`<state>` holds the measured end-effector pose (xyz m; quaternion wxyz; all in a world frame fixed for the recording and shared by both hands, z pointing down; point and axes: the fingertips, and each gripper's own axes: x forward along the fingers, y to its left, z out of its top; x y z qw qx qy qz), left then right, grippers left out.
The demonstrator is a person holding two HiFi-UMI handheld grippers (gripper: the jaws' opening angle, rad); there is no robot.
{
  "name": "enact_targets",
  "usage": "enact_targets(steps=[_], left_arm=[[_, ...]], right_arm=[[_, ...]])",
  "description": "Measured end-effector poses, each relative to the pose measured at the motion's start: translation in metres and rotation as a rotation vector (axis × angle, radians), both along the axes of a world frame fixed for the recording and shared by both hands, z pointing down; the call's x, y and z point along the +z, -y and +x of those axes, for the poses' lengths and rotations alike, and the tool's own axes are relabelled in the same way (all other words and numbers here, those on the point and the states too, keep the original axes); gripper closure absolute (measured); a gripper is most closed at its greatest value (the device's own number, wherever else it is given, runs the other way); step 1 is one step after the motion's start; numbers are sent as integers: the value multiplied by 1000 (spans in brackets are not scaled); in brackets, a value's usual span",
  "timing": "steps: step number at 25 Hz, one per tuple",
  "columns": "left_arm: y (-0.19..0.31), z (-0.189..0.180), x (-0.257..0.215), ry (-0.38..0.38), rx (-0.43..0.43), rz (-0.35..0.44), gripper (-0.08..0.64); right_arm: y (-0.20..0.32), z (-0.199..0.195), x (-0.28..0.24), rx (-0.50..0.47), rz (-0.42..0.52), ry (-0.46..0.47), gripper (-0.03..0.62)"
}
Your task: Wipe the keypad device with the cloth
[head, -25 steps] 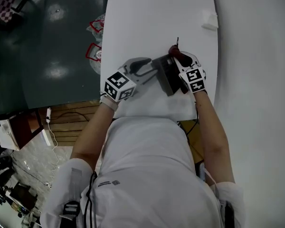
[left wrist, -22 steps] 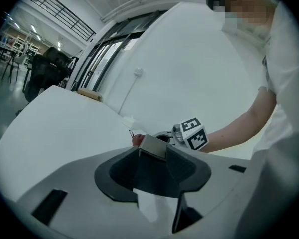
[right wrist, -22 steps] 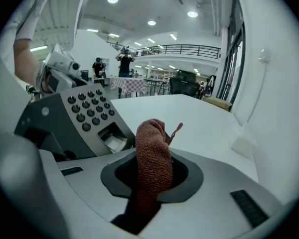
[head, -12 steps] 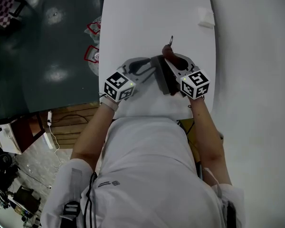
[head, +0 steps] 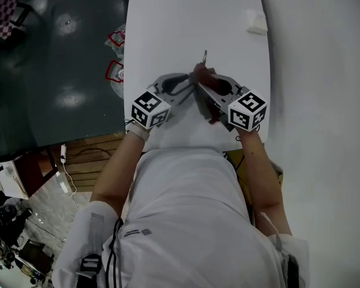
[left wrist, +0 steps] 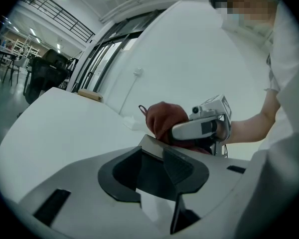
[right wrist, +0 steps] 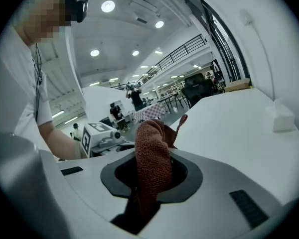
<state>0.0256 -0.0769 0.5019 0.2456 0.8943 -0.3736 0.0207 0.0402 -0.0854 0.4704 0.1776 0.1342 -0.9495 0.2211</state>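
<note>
The dark keypad device lies on the white table just in front of me. My left gripper reaches in from the left; its jaws are closing, and the device fills the gap between them, tilted up. My right gripper comes in from the right, shut on the rust-red cloth. The cloth hangs bunched out of the right gripper and rests on the device's far end. In the left gripper view the cloth sits just beyond the left gripper.
A small white block lies at the table's far right. The table's left edge drops to a dark floor holding two red-rimmed packets. A white wall runs along the right side. People and tables stand far off in the hall.
My right gripper has carried the cloth leftward across the device's far end and turned its cube toward me. The left gripper has stayed in place at the device.
</note>
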Motion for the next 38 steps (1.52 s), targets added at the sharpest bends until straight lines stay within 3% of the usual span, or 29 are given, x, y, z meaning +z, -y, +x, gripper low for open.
enact_targets(steps=[5,9,14,20,25,29,38], left_arm=[[3,0,0,-13,-1,0,419],[-4,-5,-6,-4,-3,14,422],[-12,-27,-43,-11,-37,86,441],[-34,-52,-97,-23,-32,189,486],[-58,-66,-135,-52,-10,244,500],[-82,-65,-153,-42,61,274,506],[-110,-69,-174,-37,149,286,512]], right_arm=[[4,2,-28,101,-19,136,512],[11,15,-51,232,93,189,512],[5,31,-81,369,193,217,512],[-18,46,-117,525,252,269,512],[-49,48,-139,605,301,270,512],[-78,46,-150,640,350,245,512],[-132,47,-163,718,381,204,512]])
